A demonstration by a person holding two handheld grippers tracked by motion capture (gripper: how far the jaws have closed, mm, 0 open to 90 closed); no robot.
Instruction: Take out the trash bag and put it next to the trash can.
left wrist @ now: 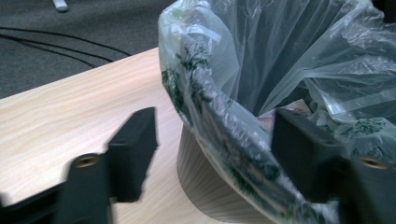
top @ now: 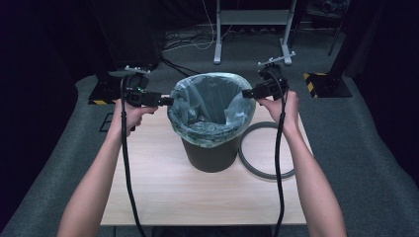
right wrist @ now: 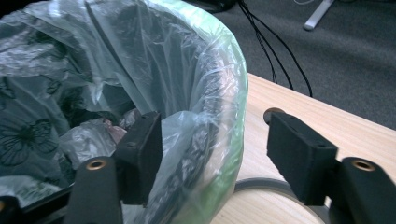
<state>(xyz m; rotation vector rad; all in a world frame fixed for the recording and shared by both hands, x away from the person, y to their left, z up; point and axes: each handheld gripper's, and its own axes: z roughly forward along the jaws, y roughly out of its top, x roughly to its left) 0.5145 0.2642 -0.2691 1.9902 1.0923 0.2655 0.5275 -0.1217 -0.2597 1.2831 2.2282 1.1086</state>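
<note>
Bin [top: 210, 153] sits mid-worktop [top: 148, 187], w/ the bag [top: 210, 106] lining it and the bag's edge folded out over the rim all the way round. Grey ring [top: 264, 150] lies flat on the worktop just beside the bin, on my right side, not yet on it. My read: the bag is seated but not clamped, or it's about to be pulled out. Either way the rim work is what's in hand and the ring part is left to do. Something pale lies low inside the bag, prob. rubbish, too dim to tell.

Left gripper [top: 165, 100] is at the bin's left rim. In the left gripper view its fingers [left wrist: 135, 149] are part open and straddle the bagged rim, one outside over the worktop, one inside the bin. I see a gap on the outer side, so no grip yet.

Right gripper [top: 247, 94] is at the opposite rim. Its fingers [right wrist: 140, 154] are likewise part open, w/ the inner one close against the plastic, maybe brushing it, and the outer one standing clear. No pinch there either.
</note>
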